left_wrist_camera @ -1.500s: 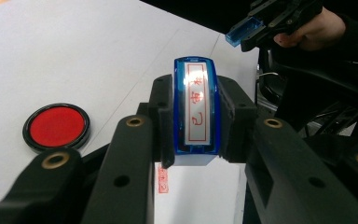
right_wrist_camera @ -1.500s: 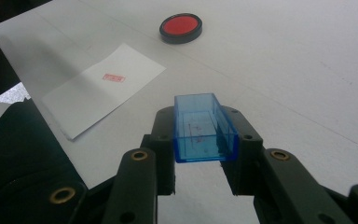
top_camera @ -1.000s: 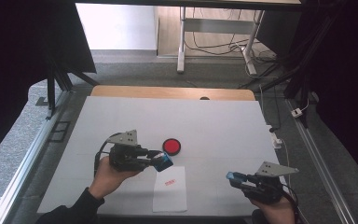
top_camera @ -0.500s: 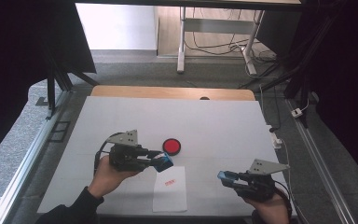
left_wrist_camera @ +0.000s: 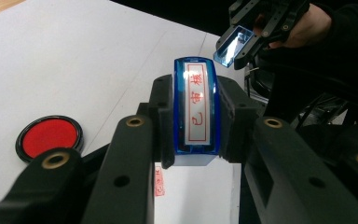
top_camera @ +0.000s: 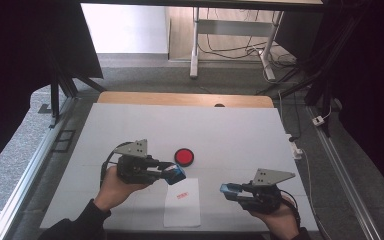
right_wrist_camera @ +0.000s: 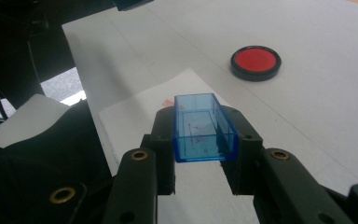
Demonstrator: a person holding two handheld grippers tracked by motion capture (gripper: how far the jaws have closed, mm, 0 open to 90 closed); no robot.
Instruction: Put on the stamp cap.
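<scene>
Right gripper (top_camera: 228,189) has slid left along the worktop's near edge toward the paper sheet (top_camera: 182,202); left gripper (top_camera: 176,171) stays put. Left jaws are clamped on the blue stamp (left_wrist_camera: 196,112), held over the sheet's far edge, just beside the red ink pad (top_camera: 184,156) mid-worktop. Right jaws are clamped on the clear blue stamp cap (right_wrist_camera: 204,127), open end away from the hand. Likely step is recapping: line up both long axes, bring the cap's mouth square onto the stamp, push straight. Stamp's long axis runs roughly along the left jaws, pointing toward the right edge.
</scene>
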